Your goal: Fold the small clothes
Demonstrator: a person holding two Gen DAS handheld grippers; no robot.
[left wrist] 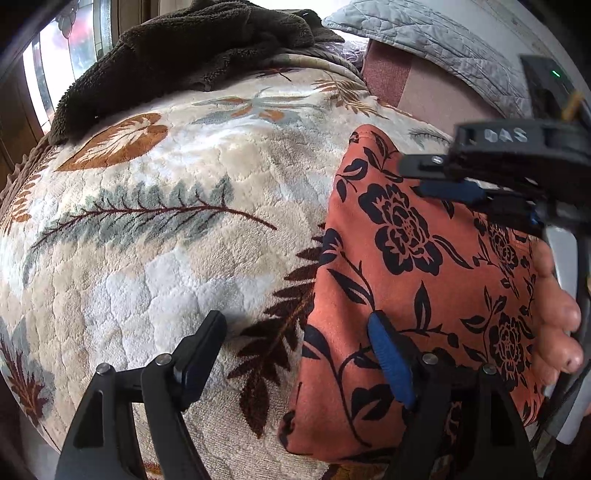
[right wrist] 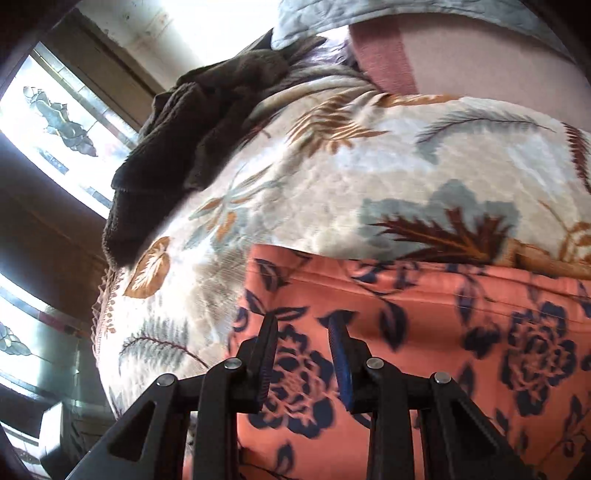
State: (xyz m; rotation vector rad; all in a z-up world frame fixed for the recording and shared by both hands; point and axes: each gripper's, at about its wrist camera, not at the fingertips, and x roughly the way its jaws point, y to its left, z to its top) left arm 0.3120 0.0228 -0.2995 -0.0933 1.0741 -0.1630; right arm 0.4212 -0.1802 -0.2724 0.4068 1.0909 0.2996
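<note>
An orange cloth with black flowers [left wrist: 399, 280] lies folded flat on a cream leaf-print blanket [left wrist: 155, 236]. My left gripper [left wrist: 297, 325] is open over the cloth's left edge, one finger above the blanket and one above the cloth. My right gripper [left wrist: 417, 177] shows in the left wrist view at the cloth's far right side, held by a hand [left wrist: 557, 317]. In the right wrist view the right gripper [right wrist: 304, 325] is partly open and empty, low over the orange cloth [right wrist: 424, 350].
A dark brown fleece [left wrist: 192, 51] lies heaped at the blanket's far edge. A grey quilted cover [left wrist: 424, 33] and a pink pillow [left wrist: 417, 88] lie at the far right. Windows [right wrist: 55, 122] stand to the left.
</note>
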